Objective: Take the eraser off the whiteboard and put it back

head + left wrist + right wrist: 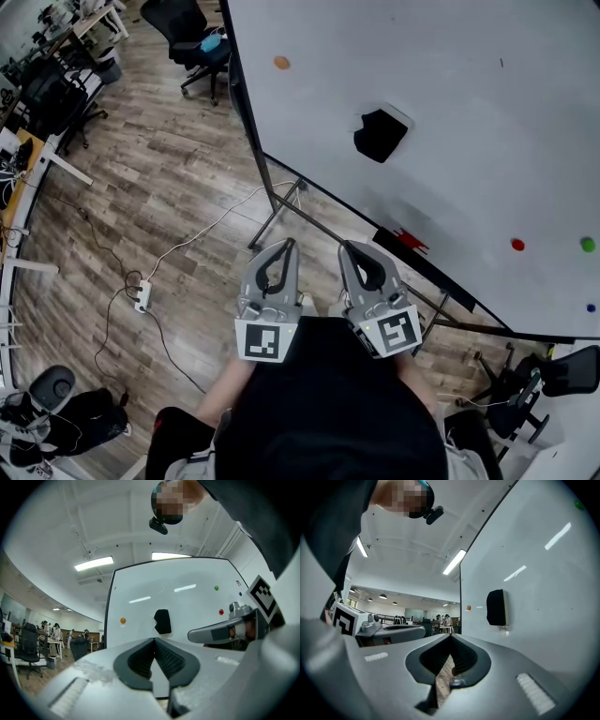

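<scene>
Head view: the black eraser (380, 135) clings to the whiteboard (469, 84) in the upper middle of the frame, well apart from both grippers. The left gripper (284, 246) and the right gripper (352, 248) sit just beside each other at lower centre, pointing toward the board's lower edge. Each has its jaws pressed together at the tips with nothing between them (each gripper's own view shows the same). In the left gripper view the eraser sits at centre, above the jaw tips; in the right gripper view it hangs right of centre. An orange magnet (281, 63) sits on the board, up and left of the eraser.
</scene>
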